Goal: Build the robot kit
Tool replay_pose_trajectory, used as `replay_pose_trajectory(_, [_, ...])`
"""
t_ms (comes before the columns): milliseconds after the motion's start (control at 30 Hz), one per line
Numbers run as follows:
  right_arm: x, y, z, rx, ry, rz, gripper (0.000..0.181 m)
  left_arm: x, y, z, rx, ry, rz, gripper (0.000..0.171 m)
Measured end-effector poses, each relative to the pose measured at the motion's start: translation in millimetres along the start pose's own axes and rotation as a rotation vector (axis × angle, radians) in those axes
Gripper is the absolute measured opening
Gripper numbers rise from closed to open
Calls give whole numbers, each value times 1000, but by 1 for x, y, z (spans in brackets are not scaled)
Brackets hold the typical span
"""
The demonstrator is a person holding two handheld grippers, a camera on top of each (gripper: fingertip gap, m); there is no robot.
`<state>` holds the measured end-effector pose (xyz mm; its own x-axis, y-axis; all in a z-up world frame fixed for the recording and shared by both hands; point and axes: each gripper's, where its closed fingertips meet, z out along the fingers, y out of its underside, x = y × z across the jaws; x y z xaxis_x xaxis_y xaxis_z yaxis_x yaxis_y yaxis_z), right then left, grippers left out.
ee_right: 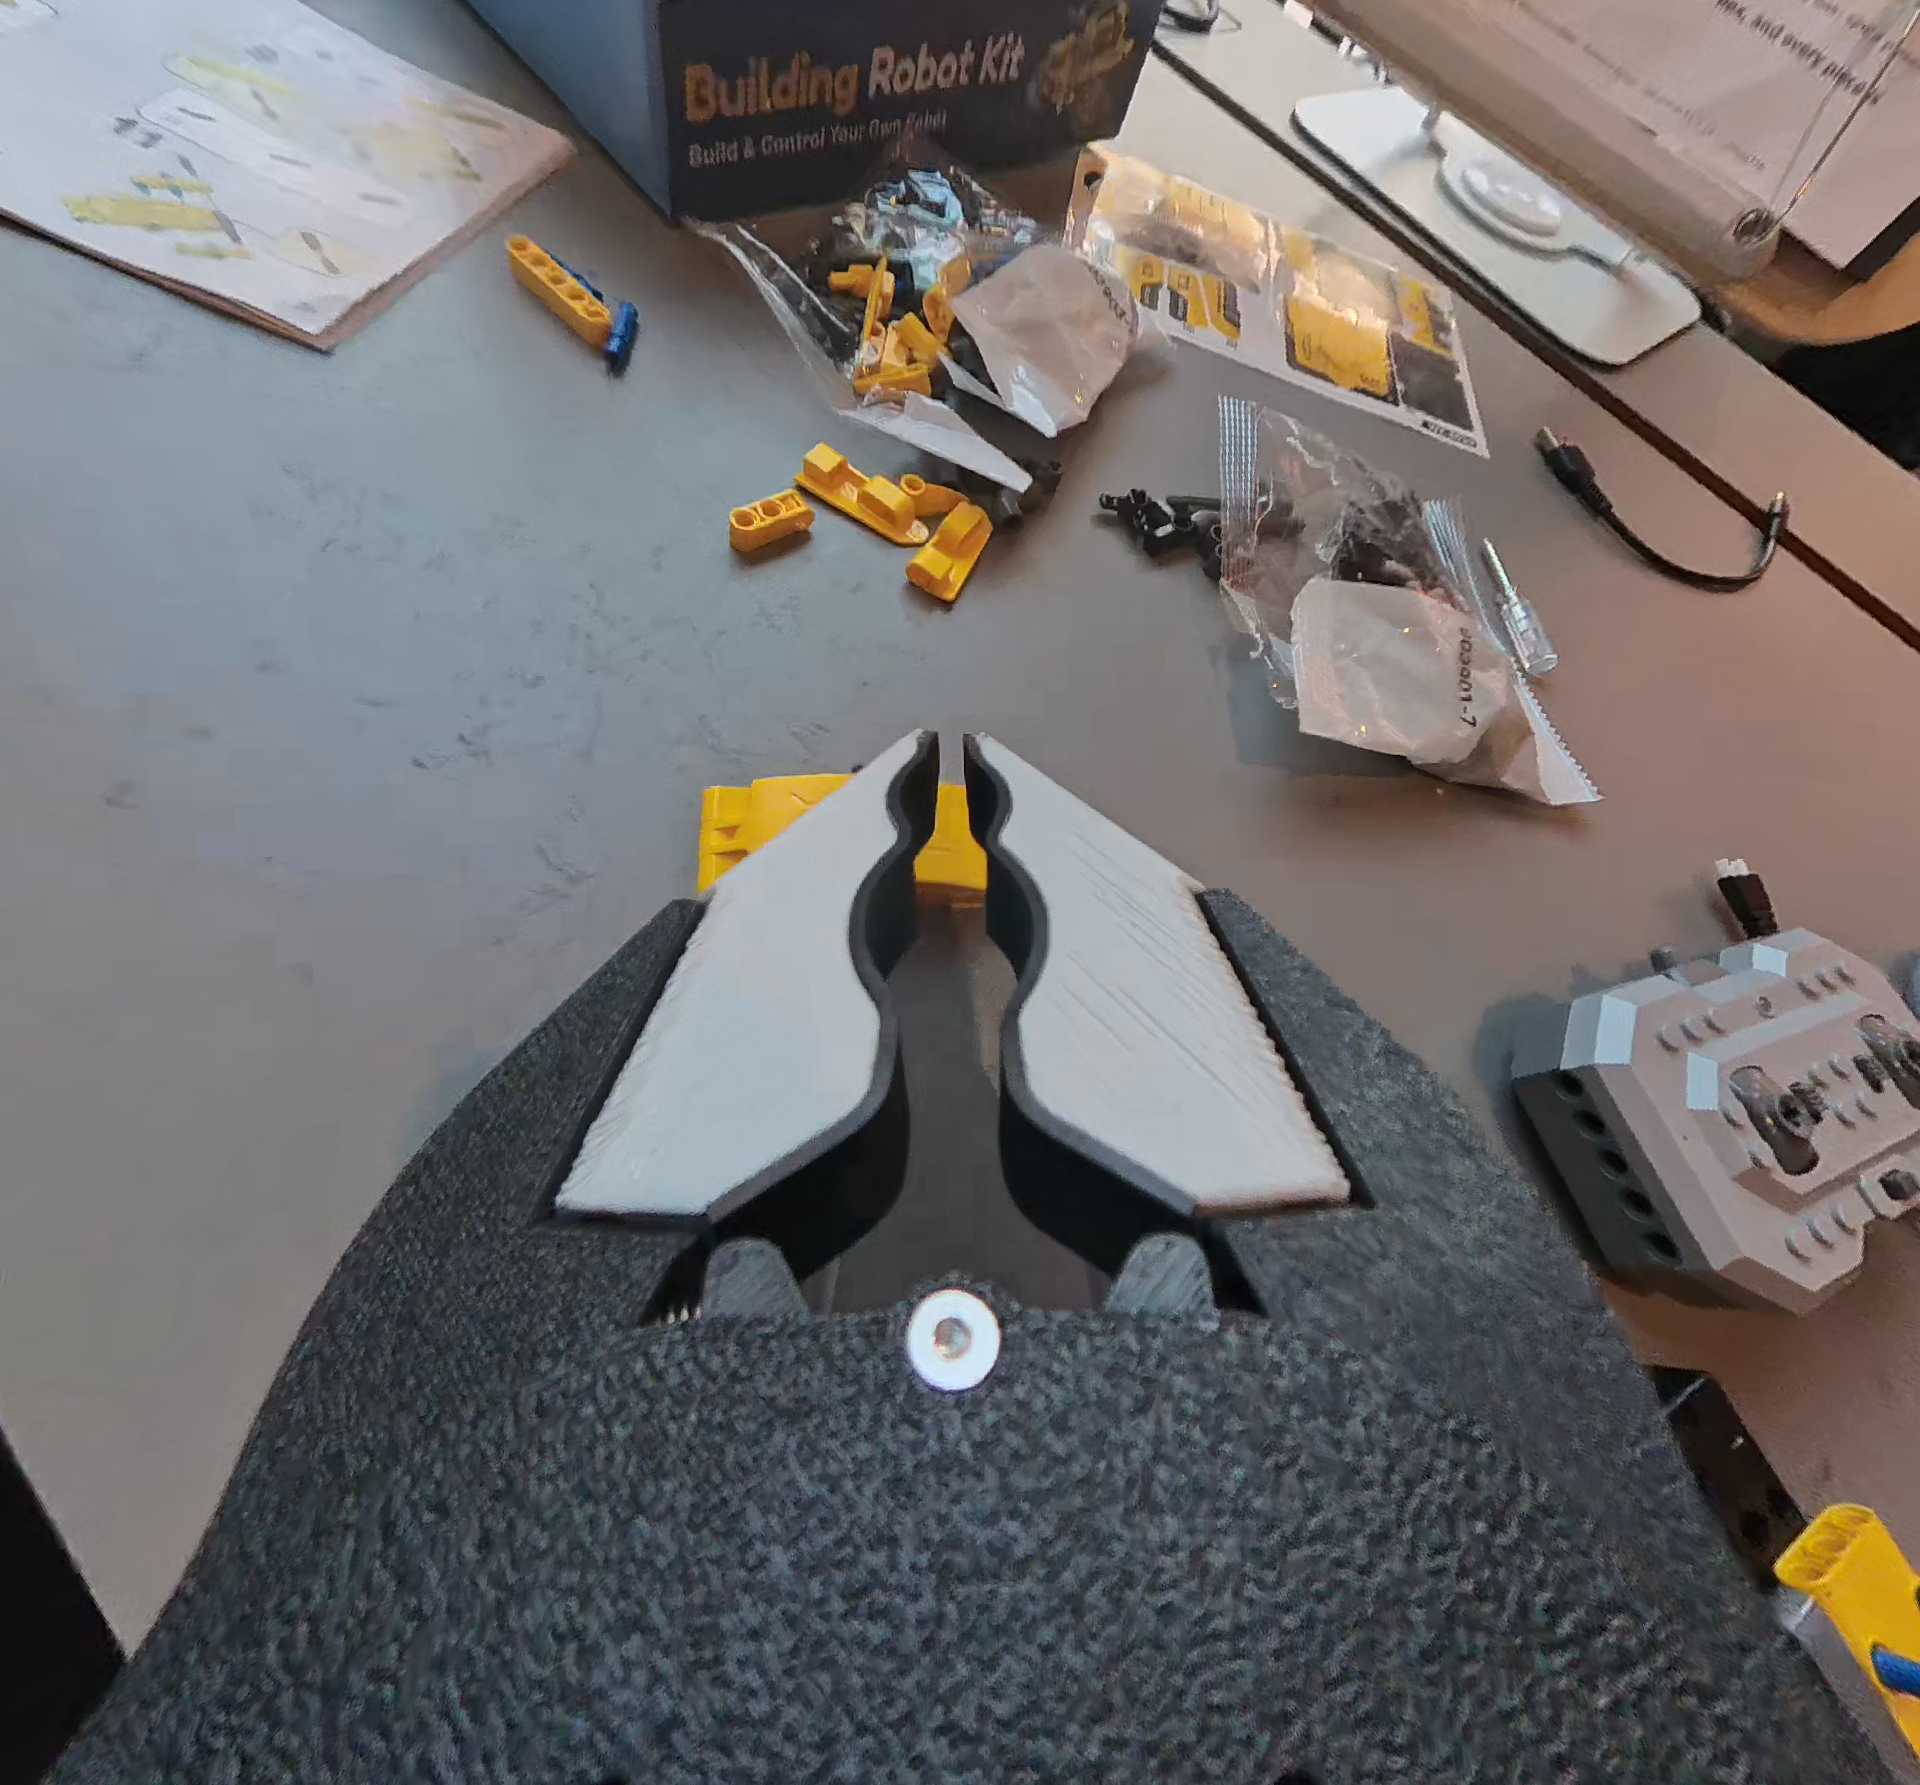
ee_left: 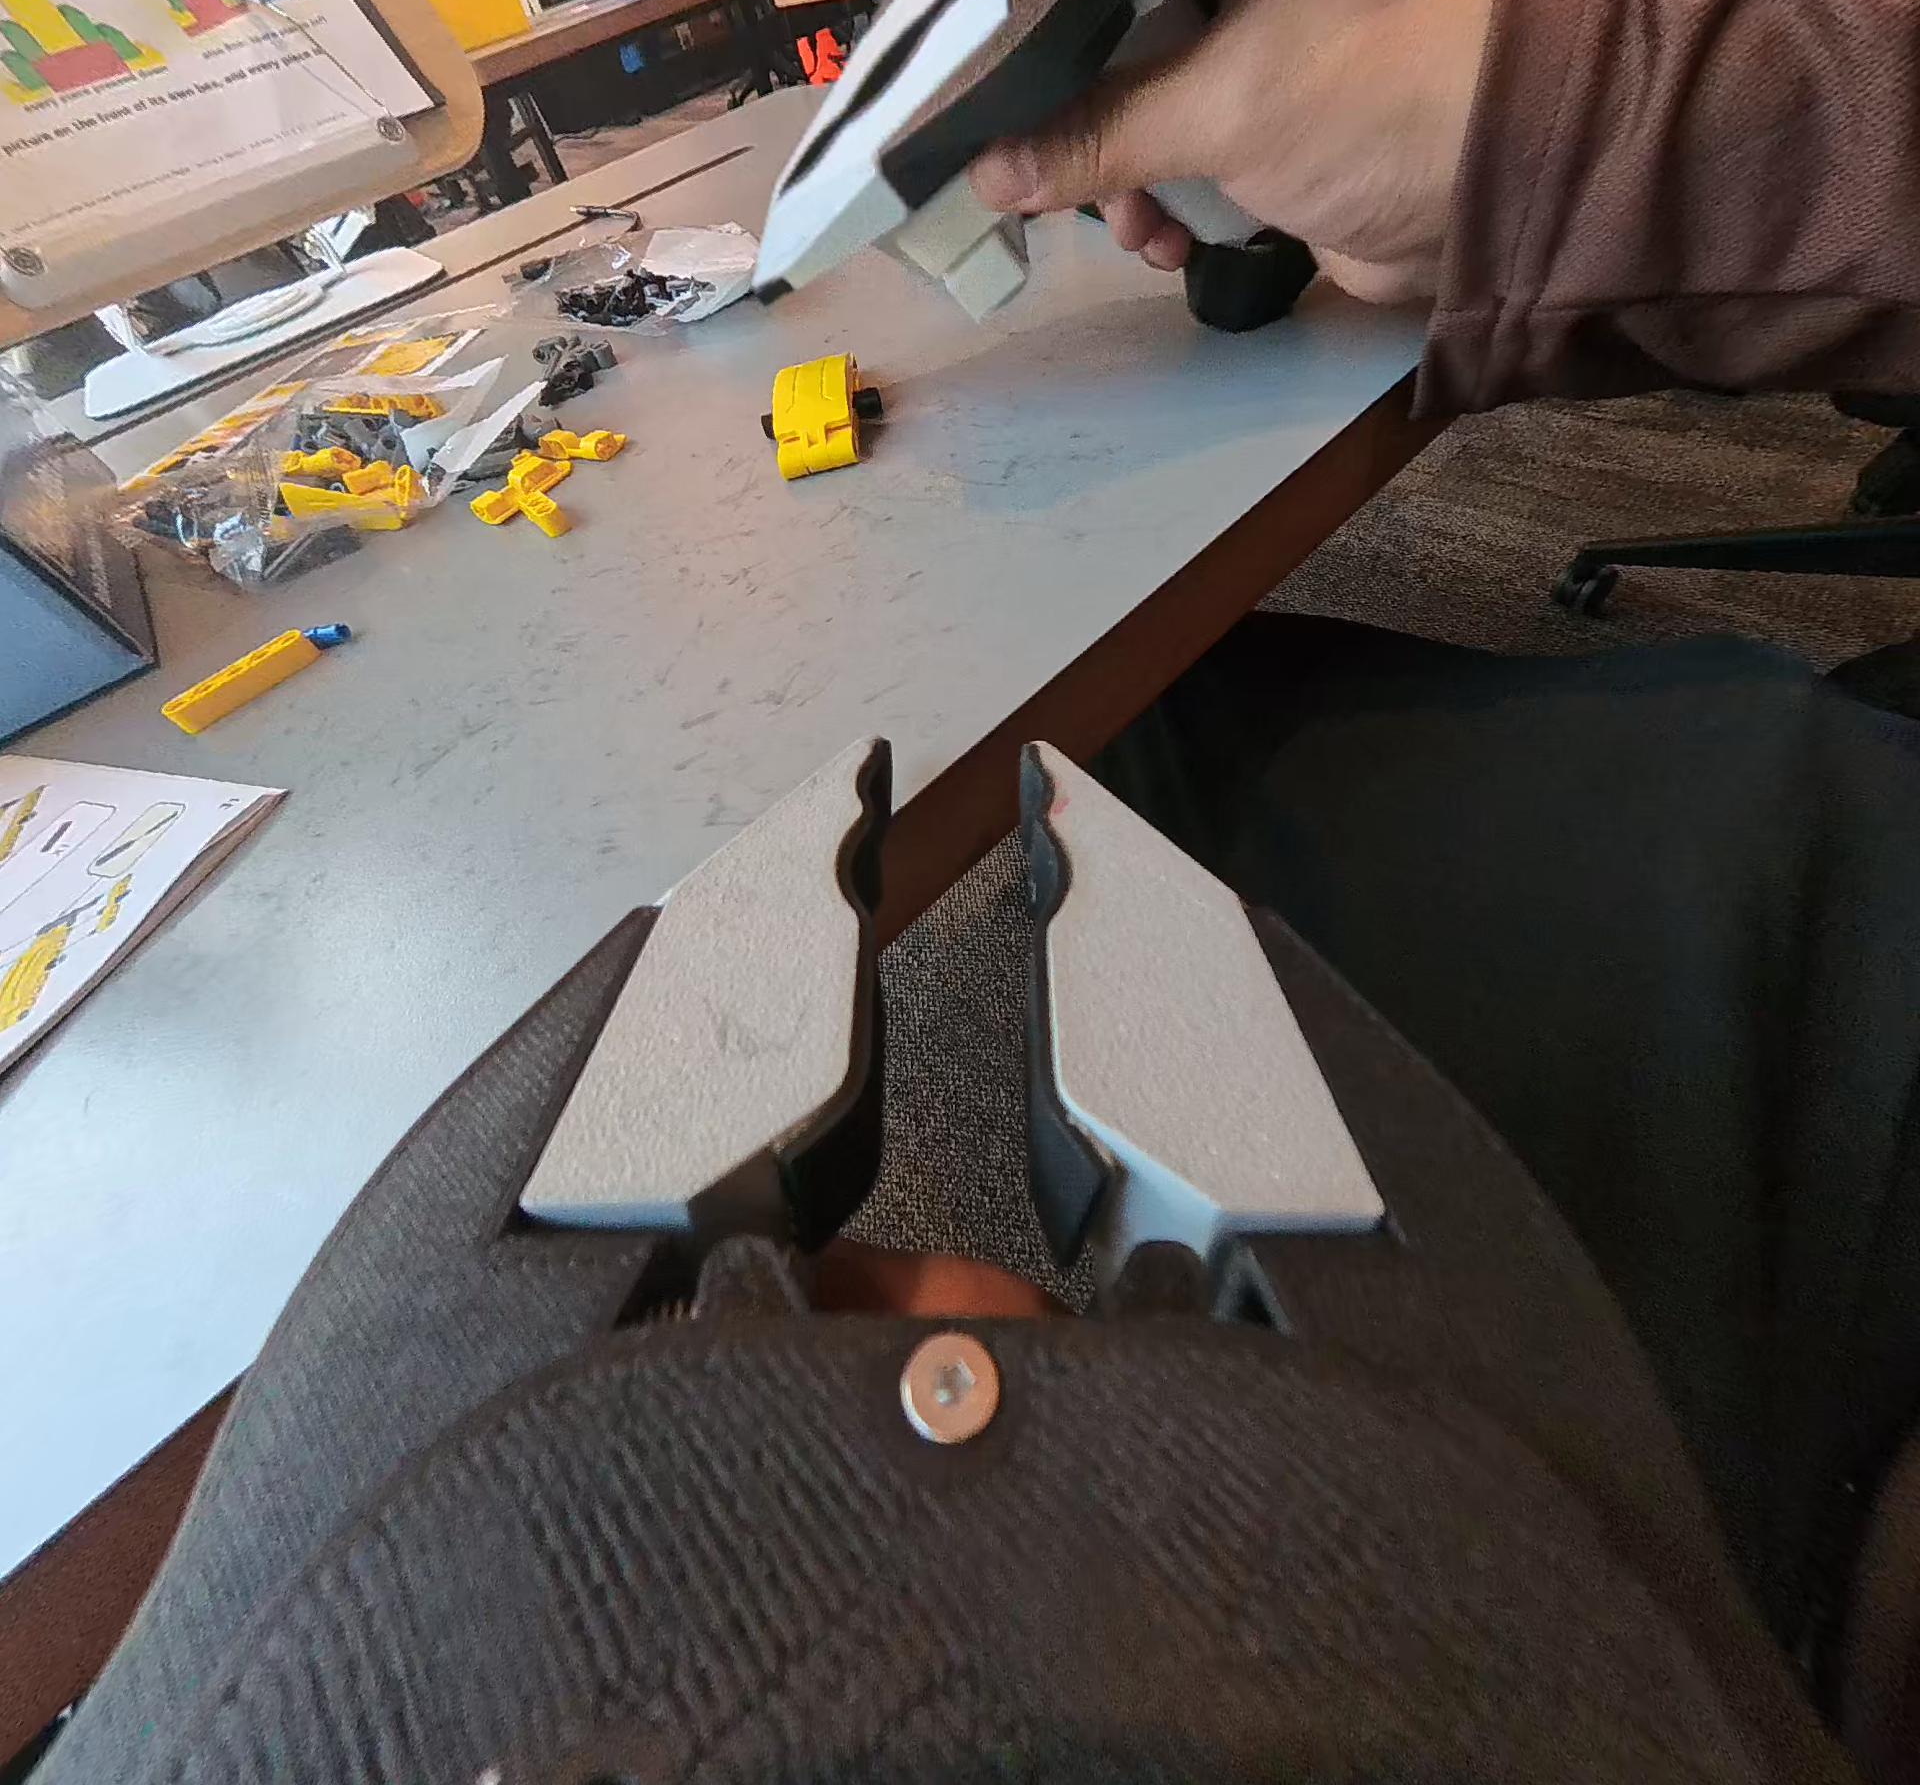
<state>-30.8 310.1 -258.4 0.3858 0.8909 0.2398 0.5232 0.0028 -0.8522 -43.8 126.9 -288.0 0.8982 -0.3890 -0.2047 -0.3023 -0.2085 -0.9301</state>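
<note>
My left gripper (ee_left: 956,764) is open and empty. It hovers at the front edge of the grey table (ee_left: 675,696), over a dark lap and carpet. My right gripper (ee_right: 948,740) is shut with only a thin slit between the tips and holds nothing. It hangs just above a small yellow brick assembly (ee_right: 753,821) that lies on the table and is partly hidden behind the fingers. In the left wrist view a hand holds the right gripper (ee_left: 774,281) tilted down, a little above and behind the same yellow assembly (ee_left: 821,416).
A dark blue kit box (ee_right: 894,94), an instruction booklet (ee_right: 239,135), bags of yellow and black parts (ee_right: 935,333), loose yellow pieces (ee_right: 862,509) and a yellow beam with a blue pin (ee_right: 566,291) lie beyond. A grey block (ee_right: 1745,1112) sits at right. The gap from one gripper's tips to the other's is roughly 20 cm. From my right tips it is roughly 15 cm to the grey block (ee_right: 1745,1112); from my left, 35 cm.
</note>
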Motion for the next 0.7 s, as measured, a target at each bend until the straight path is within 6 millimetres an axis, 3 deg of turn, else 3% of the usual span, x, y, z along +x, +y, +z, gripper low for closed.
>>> replay_pose_trajectory(133, [-24, -29, -4, 129, -101, 46, 6, 0, 0, 0, 0, -1, 0, 21])
replay_pose_trajectory(233, [-49, -43, 4, 125, -175, 39, 20, -1, 1, 0, -3, -2, 0, 21])
replay_pose_trajectory(433, [-86, -49, 24, 81, -244, -59, 21, -3, 3, -2, -7, -14, 2, 22])
replay_pose_trajectory(700, [-107, -59, 65, 2, -308, -142, 15, -11, 10, -11, -25, -61, 0, 22])
